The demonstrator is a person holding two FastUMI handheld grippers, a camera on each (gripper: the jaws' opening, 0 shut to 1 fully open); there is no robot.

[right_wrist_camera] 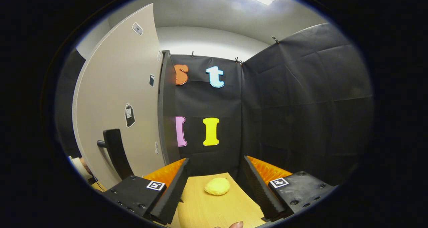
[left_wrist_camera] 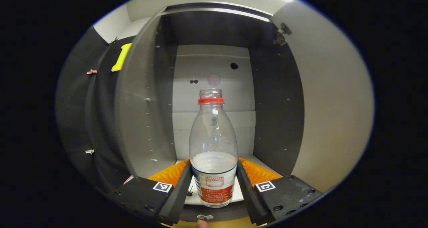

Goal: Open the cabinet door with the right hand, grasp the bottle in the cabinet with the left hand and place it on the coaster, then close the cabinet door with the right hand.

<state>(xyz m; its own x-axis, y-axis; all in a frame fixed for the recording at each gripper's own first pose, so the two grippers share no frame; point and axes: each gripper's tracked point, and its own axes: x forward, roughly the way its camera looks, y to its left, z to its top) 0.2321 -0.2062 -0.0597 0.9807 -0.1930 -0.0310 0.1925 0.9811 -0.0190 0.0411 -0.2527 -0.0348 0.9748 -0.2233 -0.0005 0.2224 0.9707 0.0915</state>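
The bottle (left_wrist_camera: 213, 147) stood upright in the open cabinet (left_wrist_camera: 274, 97), between the left hand-held gripper (left_wrist_camera: 213, 188) fingers, which flanked its lower body; whether they pressed it I could not tell. Squeezing evenly low down and lifting straight would likely keep it steady. The right hand-held gripper (right_wrist_camera: 214, 188) was open and empty over the tabletop (right_wrist_camera: 214, 211), beside the door (right_wrist_camera: 117, 87).

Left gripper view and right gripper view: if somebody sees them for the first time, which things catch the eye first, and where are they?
In the left gripper view, a clear bottle with a red neck ring stands at the centre, inside the open cabinet, between the fingers of the left claw. In the right gripper view, the open right claw frames a yellow coaster on the wooden table, with the cabinet door on the left.
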